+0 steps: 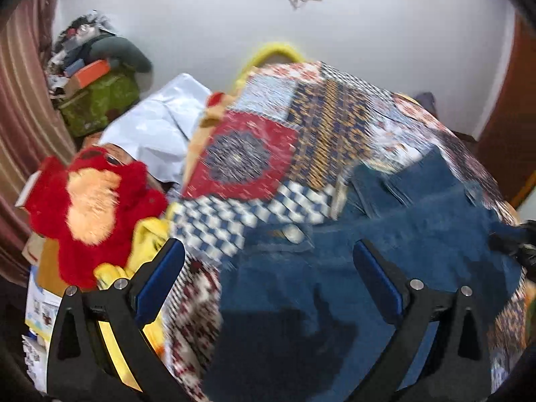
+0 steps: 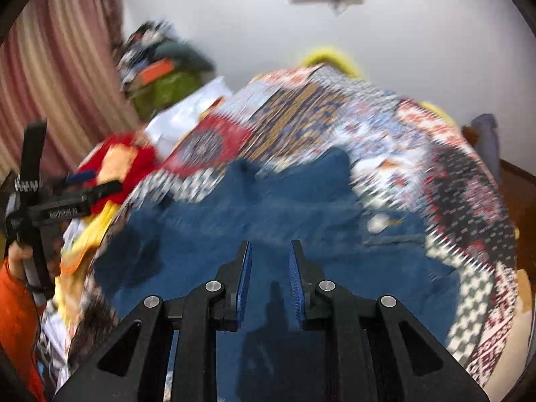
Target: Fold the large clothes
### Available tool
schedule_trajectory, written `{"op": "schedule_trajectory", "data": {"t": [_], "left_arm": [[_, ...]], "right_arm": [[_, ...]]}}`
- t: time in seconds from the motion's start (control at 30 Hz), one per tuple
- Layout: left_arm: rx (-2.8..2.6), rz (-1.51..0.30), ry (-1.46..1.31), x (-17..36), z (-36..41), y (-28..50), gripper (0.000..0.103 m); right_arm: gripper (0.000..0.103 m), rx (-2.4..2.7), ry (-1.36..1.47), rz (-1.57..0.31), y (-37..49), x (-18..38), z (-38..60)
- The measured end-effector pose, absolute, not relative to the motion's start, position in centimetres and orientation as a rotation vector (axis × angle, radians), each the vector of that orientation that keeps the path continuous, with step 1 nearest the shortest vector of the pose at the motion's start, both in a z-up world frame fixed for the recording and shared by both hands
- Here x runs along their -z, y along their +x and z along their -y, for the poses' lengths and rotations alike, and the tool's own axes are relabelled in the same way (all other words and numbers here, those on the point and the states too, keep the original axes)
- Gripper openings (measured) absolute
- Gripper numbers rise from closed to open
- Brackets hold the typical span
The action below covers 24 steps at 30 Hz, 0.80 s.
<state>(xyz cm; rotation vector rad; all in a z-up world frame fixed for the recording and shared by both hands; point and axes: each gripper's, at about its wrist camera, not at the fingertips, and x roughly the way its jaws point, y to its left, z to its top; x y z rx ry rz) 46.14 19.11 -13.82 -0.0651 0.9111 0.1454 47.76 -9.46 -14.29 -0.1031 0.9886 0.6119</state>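
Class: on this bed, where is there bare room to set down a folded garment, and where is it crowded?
Free: the patchwork quilt beyond the blue jeans, toward the wall, and the quilt's strip on the side away from the toys. Crowded: the edge with the red plush toy, yellow plush and white sheet; boxes beside it.

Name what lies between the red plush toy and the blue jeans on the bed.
The patterned quilt: its blue-and-white checked patch separates the red plush toy from the blue jeans, seen best in the left wrist view.
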Motion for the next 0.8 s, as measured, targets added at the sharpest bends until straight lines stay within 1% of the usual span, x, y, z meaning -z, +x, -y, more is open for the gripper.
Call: {"op": "schedule_trajectory", "data": {"t": [0.13,0.23,0.37,0.43,0.67,0.73,0.8], "left_arm": [[-0.089,-0.978,-0.065,16.6,-17.2,44.6,0.102],[-0.066,-1.061,-0.061,20.3,-15.7,43.6,0.102],[-0.087,-1.131,-0.044,24.5,-15.0,42.3,0.102],[-0.092,-1.091,-0.061,25.0,-15.2,41.4,0.103],[-0.138,-1.079,-0.042,24.8,-15.0,40.2,0.103],[-0.162,-1.079,-0.027,24.7,-15.3,39.9,0.103],[-0.198,-1.079,-0.003,24.6,-15.8,39.2,0.103]], "right_arm": [[0.018,-0.654,-0.248,-1.061,45.0,17.9,6.5],[0.018,-0.630,-0.370,-1.117,44.0,20.9,5.3],[0.018,-0.646,-0.425,-1.046,42.9,21.5,6.3],[0.018,-0.573,-0.490,-1.070,43.1,22.1,7.0],[0.020,-0.543,-0.438,-1.085,43.3,22.1,10.8],[0.029,-0.530,-0.391,-1.107,43.5,22.0,12.0],[0.059,-0.480,-0.401,-1.098,43.5,21.8,13.0]]}}
